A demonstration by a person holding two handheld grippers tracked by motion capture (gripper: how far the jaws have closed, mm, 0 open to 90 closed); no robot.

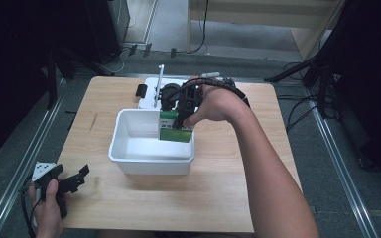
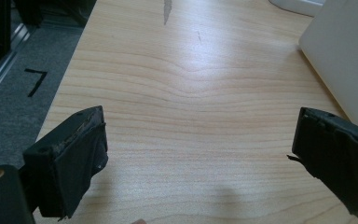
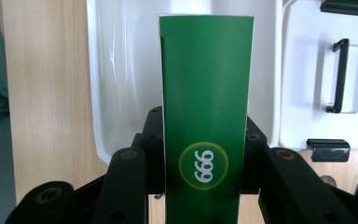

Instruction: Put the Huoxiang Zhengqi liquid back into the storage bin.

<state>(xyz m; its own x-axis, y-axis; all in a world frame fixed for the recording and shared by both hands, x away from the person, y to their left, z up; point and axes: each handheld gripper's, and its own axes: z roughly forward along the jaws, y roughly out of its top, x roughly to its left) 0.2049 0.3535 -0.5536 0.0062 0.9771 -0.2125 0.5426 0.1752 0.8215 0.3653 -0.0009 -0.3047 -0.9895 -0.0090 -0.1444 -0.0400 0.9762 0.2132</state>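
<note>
**Over the white tub: green carton in the right gripper's grasp**

Above the far right corner of the white rectangular plastic tub (image 1: 129, 148), the right gripper (image 1: 181, 119) is clamped on a tall green cardboard carton (image 1: 175, 128), its two black jaws pressing the carton's sides. In the right gripper view the carton (image 3: 206, 116) stands straight up between the jaws, a round yellow-ringed badge with white numerals on its face, and the tub's inside (image 3: 121, 70) lies beyond it. The carton's lower end hangs inside the tub's rim, close to the far wall; whether it touches the tub's floor cannot be told. Just beyond the tub lies a flat white plastic lid with black clips and a black handle (image 3: 321, 84). Well away from the tub, at the near left corner of the light wooden table (image 1: 218, 198), the left gripper (image 1: 77, 178) rests in the person's hand, its jaws spread wide with nothing between them (image 2: 200, 154).
</note>
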